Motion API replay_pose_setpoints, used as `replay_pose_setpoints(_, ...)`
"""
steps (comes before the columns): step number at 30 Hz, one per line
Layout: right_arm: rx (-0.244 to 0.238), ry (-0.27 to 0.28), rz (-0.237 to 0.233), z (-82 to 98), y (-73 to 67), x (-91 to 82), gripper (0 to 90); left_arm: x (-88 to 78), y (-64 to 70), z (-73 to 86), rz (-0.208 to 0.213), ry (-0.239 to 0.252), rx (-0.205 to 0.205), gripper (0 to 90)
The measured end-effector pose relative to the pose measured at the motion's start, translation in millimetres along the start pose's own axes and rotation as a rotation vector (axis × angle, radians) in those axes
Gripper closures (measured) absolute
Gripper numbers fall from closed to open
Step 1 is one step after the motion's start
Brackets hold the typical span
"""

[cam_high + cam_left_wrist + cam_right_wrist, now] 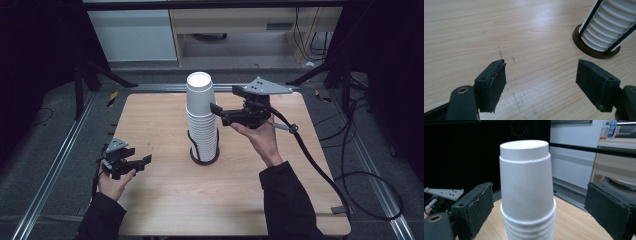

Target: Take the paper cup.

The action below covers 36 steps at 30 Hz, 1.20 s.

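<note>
A tall stack of white paper cups point(201, 120) stands upside down in a holder with a dark round base point(204, 159) and thin black rods, at the middle of the wooden table point(165, 205). My right gripper point(220, 114) is raised beside the top of the stack, on its right. Its jaws stand open, one on each side of the top cup point(525, 182), and neither pad touches it. My left gripper point(142, 161) hovers low at the table's left, open and holding nothing point(541, 82). The holder's base point(584, 43) lies ahead of it to the right.
A thick black cable point(320, 170) trails from the right gripper over the table's right edge. Metal rails point(55, 165) run along both sides of the table. Pale cabinets point(135, 35) stand beyond the far edge. Faint pencil marks point(529, 100) show on the wood.
</note>
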State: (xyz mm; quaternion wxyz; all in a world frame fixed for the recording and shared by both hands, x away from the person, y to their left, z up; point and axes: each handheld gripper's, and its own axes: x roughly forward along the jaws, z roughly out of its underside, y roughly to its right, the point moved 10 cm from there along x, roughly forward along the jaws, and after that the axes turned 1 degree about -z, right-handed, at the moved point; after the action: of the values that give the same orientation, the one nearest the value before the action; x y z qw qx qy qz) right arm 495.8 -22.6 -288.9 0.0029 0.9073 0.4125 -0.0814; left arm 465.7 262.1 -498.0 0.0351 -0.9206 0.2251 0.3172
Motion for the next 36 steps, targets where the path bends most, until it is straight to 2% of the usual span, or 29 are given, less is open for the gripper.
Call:
replay_pose_setpoints(3,0.004,0.006,-0.013,-2.2,-3.4,8.7,8.1,0.7,-0.2,0.8,-0.003,-0.008,0.007,23.1)
replay_pose_setpoints(6,-0.007,-0.012,-0.024,-1.1,-7.2,18.1,8.0,0.5,-0.3,0.6,-0.002,-0.007,0.006,23.1)
replay_pose_setpoints(16,-0.001,-0.017,-0.039,-6.5,-9.7,31.9,8.1,3.0,0.9,2.0,0.003,-0.015,0.005,23.2)
replay_pose_setpoints(22,0.008,-0.035,-0.061,2.2,-12.7,47.5,8.0,2.5,1.4,1.0,0.005,-0.011,0.006,23.2)
replay_pose_setpoints(26,-0.007,-0.059,-0.048,9.1,-11.6,55.7,7.3,2.9,2.1,0.9,0.007,-0.011,0.007,23.2)
replay_pose_setpoints(28,-0.047,-0.078,-0.030,11.6,-14.7,63.4,5.9,3.5,2.6,1.3,0.008,-0.013,0.011,23.1)
replay_pose_setpoints(31,-0.077,-0.086,0.000,13.2,-16.4,70.0,5.8,3.5,3.7,1.5,0.009,-0.017,0.016,22.9)
replay_pose_setpoints(36,-0.045,-0.096,0.003,18.5,-12.4,74.4,7.6,3.9,3.4,1.7,0.014,-0.015,0.011,23.0)
